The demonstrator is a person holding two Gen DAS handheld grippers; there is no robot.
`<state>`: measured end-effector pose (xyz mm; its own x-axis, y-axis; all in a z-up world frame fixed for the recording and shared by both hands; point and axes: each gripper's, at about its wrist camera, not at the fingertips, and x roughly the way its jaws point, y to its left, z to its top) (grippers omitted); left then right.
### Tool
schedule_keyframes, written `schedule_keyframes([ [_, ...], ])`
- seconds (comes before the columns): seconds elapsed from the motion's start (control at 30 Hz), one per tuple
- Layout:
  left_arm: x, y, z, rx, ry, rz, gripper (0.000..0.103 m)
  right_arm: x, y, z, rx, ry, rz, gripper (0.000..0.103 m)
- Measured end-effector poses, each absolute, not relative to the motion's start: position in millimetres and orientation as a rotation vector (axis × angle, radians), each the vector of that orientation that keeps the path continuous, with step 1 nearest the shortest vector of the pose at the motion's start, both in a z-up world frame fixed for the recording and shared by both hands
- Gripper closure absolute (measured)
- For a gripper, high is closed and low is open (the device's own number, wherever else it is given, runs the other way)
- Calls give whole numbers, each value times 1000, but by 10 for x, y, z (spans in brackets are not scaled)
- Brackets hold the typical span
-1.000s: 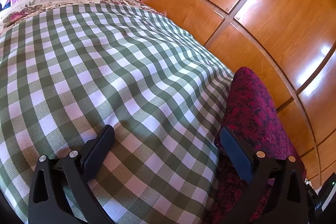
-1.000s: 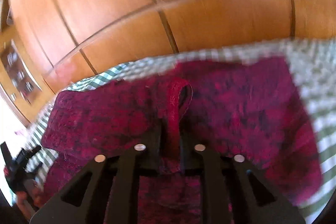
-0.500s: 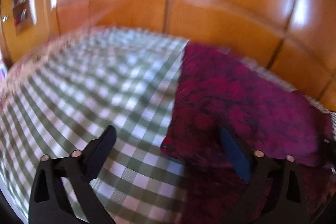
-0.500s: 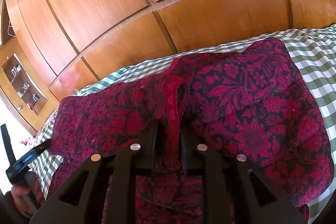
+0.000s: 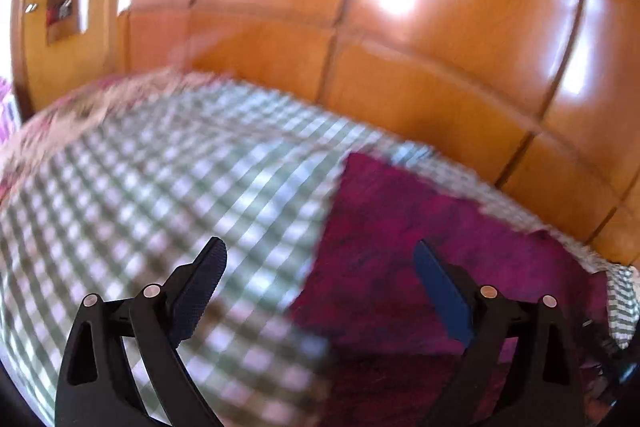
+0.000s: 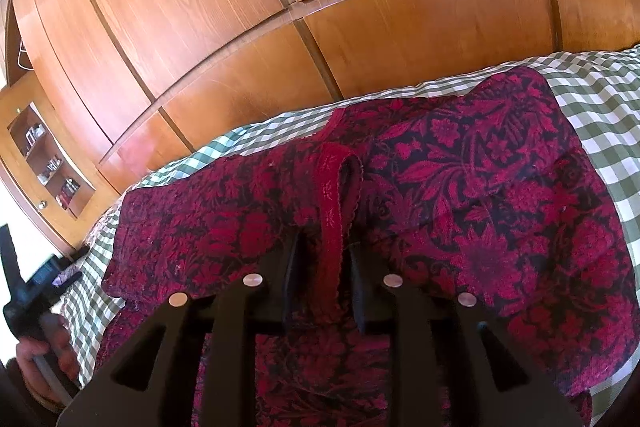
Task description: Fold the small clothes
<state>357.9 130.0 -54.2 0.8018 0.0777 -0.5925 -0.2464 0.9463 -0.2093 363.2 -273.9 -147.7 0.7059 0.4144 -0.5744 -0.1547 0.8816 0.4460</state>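
Note:
A dark red floral garment (image 6: 480, 187) lies spread on the green checked bed cover (image 6: 600, 99). In the right wrist view a red trim strip (image 6: 332, 227) of the garment rises in a loop between my fingers. My right gripper (image 6: 325, 243) is opening, with a thin gap on each side of the strip. In the blurred left wrist view my left gripper (image 5: 319, 249) hangs wide open above the bed, holding nothing. The garment (image 5: 400, 211) shows beyond its right finger and the checked cover (image 5: 160, 195) beyond its left.
A glossy wooden wardrobe (image 5: 400, 67) runs along the far side of the bed. A shelf niche (image 6: 48, 167) is at the left. A floral cover (image 5: 60, 115) lies at the bed's far left. A hand (image 6: 44, 359) holds the left gripper's handle at the right wrist view's lower left edge.
My left gripper rose and swung toward the garment, which now fills the right half of its view. My right gripper stayed put and its jaws parted slightly from the red strip.

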Motion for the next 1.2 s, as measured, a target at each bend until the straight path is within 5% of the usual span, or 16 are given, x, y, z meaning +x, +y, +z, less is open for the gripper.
schedule_keyframes([
  [0.17,4063,928,-580,-174,678,90,11,3607,-2705,-1439,367,710,341,80],
  [0.23,4262,872,-738,-127,737,104,24,3608,-2703,-1437,368,710,339,80],
  [0.3,4366,905,-934,-103,786,147,25,3616,-2717,-1446,377,713,331,83],
  [0.43,4411,1306,-1298,-295,854,152,8,3656,-2678,-1479,359,738,301,81],
  [0.7,4361,1224,-1279,-235,845,214,3,3678,-2640,-1502,337,747,288,77],
  [0.83,4064,1207,-1116,-269,828,182,3,3590,-2707,-1457,362,700,296,61],
  [0.9,3874,1184,-1081,-292,833,143,3,3524,-2731,-1412,364,664,290,44],
  [1.2,2855,1204,-1156,-336,832,20,3,3177,-2855,-1273,366,681,254,40],
])
